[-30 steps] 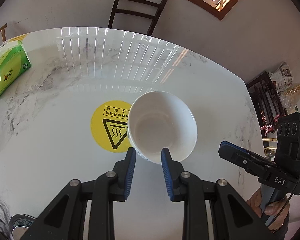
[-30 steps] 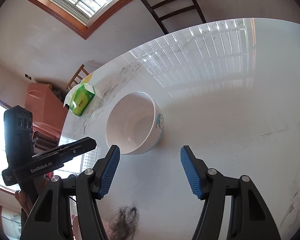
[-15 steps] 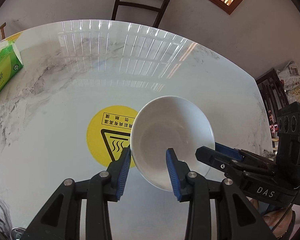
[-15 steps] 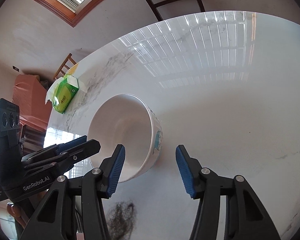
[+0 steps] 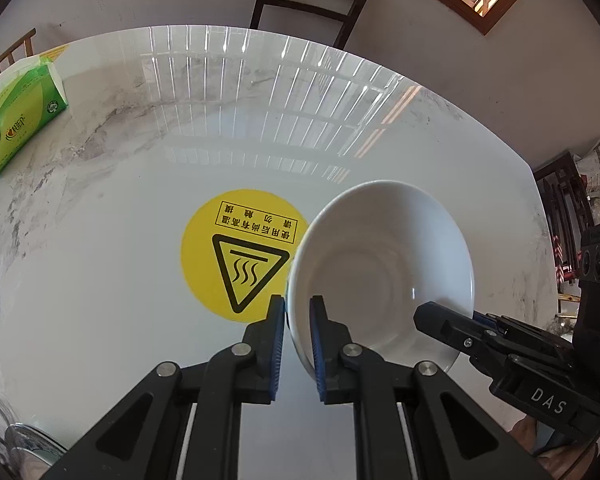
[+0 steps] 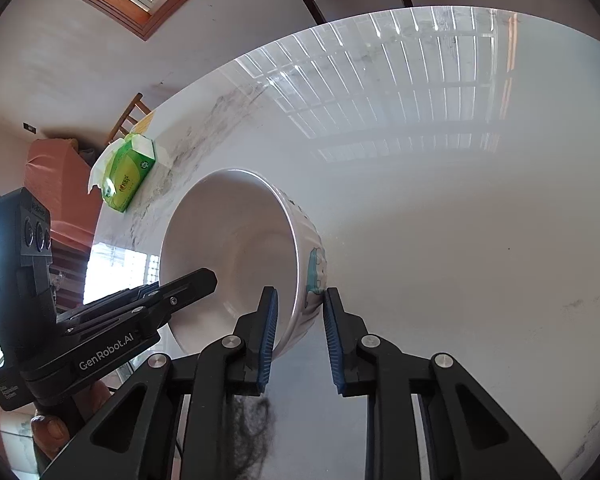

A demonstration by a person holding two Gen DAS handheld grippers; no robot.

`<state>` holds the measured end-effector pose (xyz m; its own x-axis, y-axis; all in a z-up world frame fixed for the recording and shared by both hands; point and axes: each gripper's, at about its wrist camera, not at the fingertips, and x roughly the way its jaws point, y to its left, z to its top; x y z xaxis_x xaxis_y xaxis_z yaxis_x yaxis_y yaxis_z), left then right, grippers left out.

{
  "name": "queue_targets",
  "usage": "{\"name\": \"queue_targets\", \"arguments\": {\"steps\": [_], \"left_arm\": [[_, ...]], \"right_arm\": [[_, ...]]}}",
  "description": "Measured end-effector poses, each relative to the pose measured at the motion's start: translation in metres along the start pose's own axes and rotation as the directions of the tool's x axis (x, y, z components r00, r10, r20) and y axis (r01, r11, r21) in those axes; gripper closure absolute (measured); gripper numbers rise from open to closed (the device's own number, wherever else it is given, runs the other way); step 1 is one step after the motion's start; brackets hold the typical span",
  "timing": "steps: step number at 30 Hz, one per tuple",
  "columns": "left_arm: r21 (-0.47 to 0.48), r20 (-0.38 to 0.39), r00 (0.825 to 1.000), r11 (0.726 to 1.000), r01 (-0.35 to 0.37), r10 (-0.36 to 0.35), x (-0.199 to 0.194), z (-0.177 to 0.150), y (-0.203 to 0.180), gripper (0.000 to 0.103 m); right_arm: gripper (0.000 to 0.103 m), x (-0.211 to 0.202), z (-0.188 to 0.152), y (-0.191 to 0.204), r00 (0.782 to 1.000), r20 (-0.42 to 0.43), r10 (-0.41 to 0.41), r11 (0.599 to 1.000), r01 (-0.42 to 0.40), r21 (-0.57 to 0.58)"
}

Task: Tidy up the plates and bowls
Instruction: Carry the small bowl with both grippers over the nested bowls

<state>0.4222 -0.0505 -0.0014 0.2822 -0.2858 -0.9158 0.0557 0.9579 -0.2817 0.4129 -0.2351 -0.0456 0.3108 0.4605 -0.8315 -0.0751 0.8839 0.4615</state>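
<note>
A white bowl (image 5: 380, 280) with a blue picture on its outer wall (image 6: 314, 272) sits on the white marble table (image 5: 140, 184), beside a yellow hot-surface sticker (image 5: 236, 264). My left gripper (image 5: 298, 344) is closing, and its blue pads press on the bowl's near left rim, one inside and one outside. My right gripper (image 6: 298, 336) is also closing, with the bowl's wall clamped between its pads on the opposite side. Each gripper shows in the other's view: the right gripper (image 5: 440, 320), the left gripper (image 6: 196, 280). The bowl is empty.
A green tissue pack (image 5: 20, 120) lies near the table's far left edge (image 6: 128, 176). A dark wooden chair (image 5: 312, 0) stands behind the table. Something metallic (image 5: 20, 448) sits at the near left corner. A hand (image 6: 48, 428) holds the left gripper's handle.
Both grippers came down to the bowl from opposite sides and closed their jaws onto its rim. The bowl now fills more of each view.
</note>
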Motion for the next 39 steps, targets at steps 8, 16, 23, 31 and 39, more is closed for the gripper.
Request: {"name": "queue_targets", "arguments": {"steps": [8,16,23,31,39], "left_arm": [[0.026,0.045,0.999,1.000,-0.014,0.012,-0.054,-0.041,-0.011,0.090],[0.052,0.085,0.996,0.998,-0.020,0.015,-0.102,-0.088,-0.018,0.089],[0.047,0.102,0.995,0.999,-0.021,0.016,-0.129,-0.123,-0.015,0.089],[0.049,0.116,0.993,0.999,-0.012,0.007,-0.154,-0.153,-0.009,0.089],[0.052,0.102,0.995,0.999,-0.012,0.006,-0.165,-0.182,-0.004,0.089]], "right_arm": [[0.081,-0.044,-0.037,0.024,1.000,0.015,0.016,0.999,-0.015,-0.052],[0.081,-0.080,-0.079,0.049,0.999,0.038,0.037,0.994,-0.033,-0.100],[0.081,-0.092,-0.111,0.064,0.998,0.031,0.058,0.992,-0.054,-0.118],[0.081,-0.103,-0.142,0.077,0.998,0.020,0.064,0.987,-0.061,-0.146],[0.081,-0.107,-0.170,0.085,0.998,0.007,0.063,0.985,-0.061,-0.163]]}}
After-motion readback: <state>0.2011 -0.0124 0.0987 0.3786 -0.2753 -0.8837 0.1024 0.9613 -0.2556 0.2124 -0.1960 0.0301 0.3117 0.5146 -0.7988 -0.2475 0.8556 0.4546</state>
